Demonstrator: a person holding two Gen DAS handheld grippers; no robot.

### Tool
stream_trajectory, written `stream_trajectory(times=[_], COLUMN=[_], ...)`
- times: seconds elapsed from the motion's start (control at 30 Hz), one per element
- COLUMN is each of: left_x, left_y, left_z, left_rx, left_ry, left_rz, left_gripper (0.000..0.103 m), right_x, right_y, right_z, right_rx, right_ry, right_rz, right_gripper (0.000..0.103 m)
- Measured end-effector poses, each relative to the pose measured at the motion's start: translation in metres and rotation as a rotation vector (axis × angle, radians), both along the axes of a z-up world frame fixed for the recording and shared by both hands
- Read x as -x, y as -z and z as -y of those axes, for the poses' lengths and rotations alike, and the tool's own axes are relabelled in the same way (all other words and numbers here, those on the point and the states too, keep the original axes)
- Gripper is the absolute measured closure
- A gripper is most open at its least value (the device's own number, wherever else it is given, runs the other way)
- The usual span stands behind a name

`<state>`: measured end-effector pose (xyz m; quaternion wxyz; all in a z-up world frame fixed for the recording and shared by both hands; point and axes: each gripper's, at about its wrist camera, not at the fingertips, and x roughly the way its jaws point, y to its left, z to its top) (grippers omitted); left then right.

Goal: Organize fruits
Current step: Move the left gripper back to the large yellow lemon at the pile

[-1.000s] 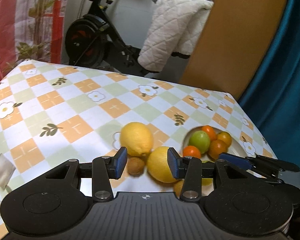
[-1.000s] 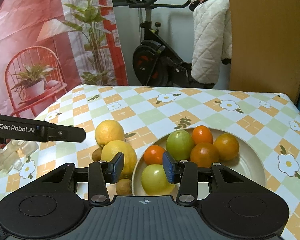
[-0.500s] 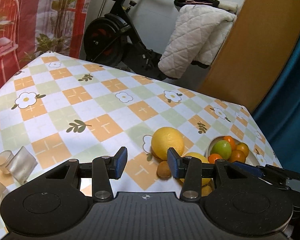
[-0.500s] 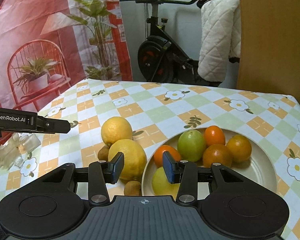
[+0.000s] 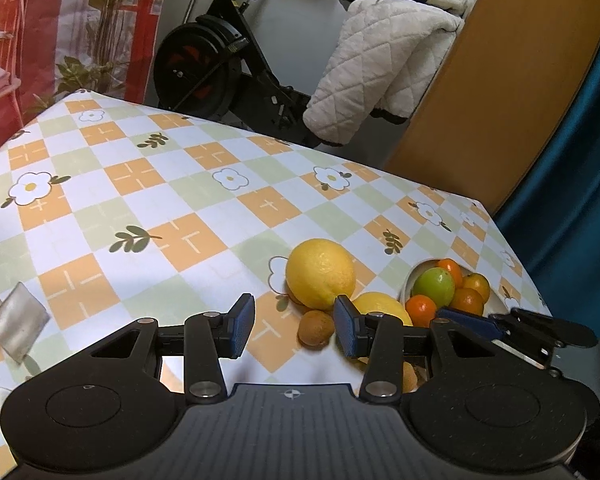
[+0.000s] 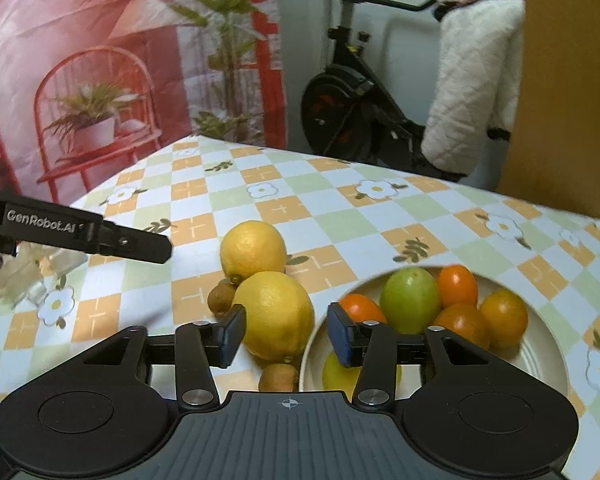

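Two lemons lie on the checked tablecloth: a far lemon (image 6: pixel 253 249) (image 5: pixel 320 273) and a near lemon (image 6: pixel 275 315) (image 5: pixel 382 306). Two kiwis lie beside them, one (image 6: pixel 221 298) (image 5: pixel 315 327) on the left and one (image 6: pixel 279 377) in front. A cream bowl (image 6: pixel 540 356) holds several oranges, a green fruit (image 6: pixel 410 299) (image 5: pixel 434 288) and a yellow fruit (image 6: pixel 336 374). My right gripper (image 6: pixel 286 334) is open and empty, with the near lemon just beyond its fingers. My left gripper (image 5: pixel 295 329) is open and empty, left of the fruit; the kiwi sits by its right finger.
Clear plastic wrappers (image 5: pixel 14 322) lie at the table's left front. The table's far edge faces an exercise bike (image 5: pixel 220 68) and a quilted white cover (image 5: pixel 376 68). A wooden panel (image 5: pixel 500 92) and blue curtain (image 5: pixel 580 184) stand at the right.
Both grippers have drawn back and swung left. The left gripper no longer straddles the lemons; the right gripper's opening has shifted from the bowl's yellow fruit to the near lemon. Both stayed open.
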<state>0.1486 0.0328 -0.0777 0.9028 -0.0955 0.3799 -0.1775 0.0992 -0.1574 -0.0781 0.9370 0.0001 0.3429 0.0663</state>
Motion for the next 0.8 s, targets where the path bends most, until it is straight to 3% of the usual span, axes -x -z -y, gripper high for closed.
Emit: stream_trajectory(times=[0.33, 0.57, 0.8], left_x=[-0.003, -0.004, -0.005], left_y=[0.006, 0.013, 0.02], left_z=[0.008, 0.012, 0.017], left_rx=[0.014, 0.027, 0.07], left_ry=[0.034, 0.062, 0.087], left_rz=[-0.021, -0.045, -0.068], left_gripper=[0.057, 0.057, 0.057], right_x=[-0.028, -0.028, -0.017], right_y=[0.01, 0.019, 0.018], right_z=[-0.015, -0.018, -0.019], right_rx=[0.069, 0.043, 0.007], right_ry=[-0.078, -0.08, -0.075], right_rz=[-0.035, -0.07, -0.063], right_gripper=[0.05, 0.041, 0.041])
